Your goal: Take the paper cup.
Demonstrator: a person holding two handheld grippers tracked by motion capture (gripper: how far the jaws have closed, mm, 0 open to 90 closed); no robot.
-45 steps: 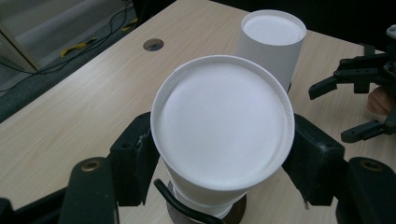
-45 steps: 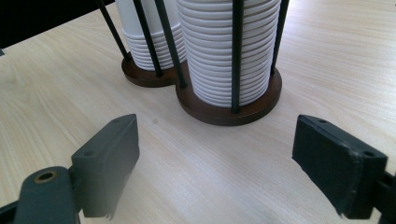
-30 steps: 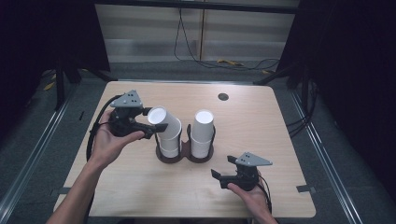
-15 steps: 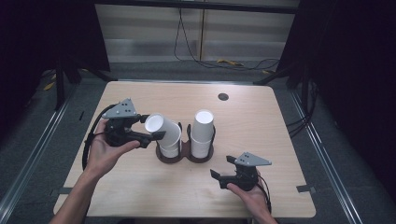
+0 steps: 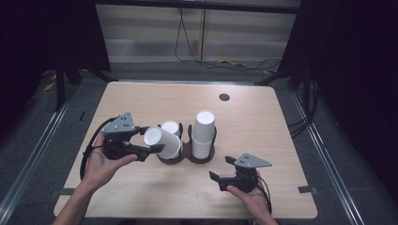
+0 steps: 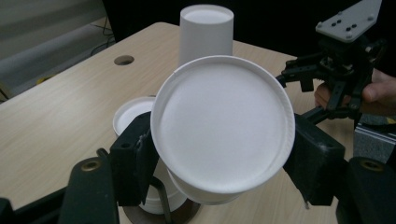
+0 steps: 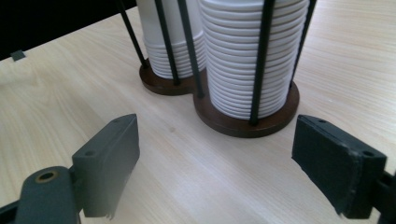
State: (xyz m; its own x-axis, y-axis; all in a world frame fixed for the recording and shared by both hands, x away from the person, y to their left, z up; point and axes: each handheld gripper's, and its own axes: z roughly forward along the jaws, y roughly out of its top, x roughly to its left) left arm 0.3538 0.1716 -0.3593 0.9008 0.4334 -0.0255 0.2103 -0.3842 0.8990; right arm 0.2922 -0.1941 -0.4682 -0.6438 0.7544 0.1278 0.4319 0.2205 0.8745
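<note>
Holding one white cup [image 5: 162, 142] by its sides, the left gripper [image 5: 143, 140] has its jaws closed onto the cup wall, and the cup lies tipped with its closed bottom facing that gripper's camera, just beside and above the left stack [image 5: 171, 129] in the holder [image 5: 187, 149]. To do this step well, I judge the cup should come fully clear of the stack and of the holder's thin black rods [image 7: 259, 60] before it swings sideways, since a rim catching a rod could tug the whole holder across the desk [image 5: 263, 117]. The grip should stay light: thin paper walls will likely dent under a hard squeeze. The taller right stack [image 5: 204, 133] stands close by, so the path should lead away from it. The right gripper [image 5: 220, 169] rests low on the desk near the holder, jaws wide apart and empty, well placed to steady the wooden base if it slides.
</note>
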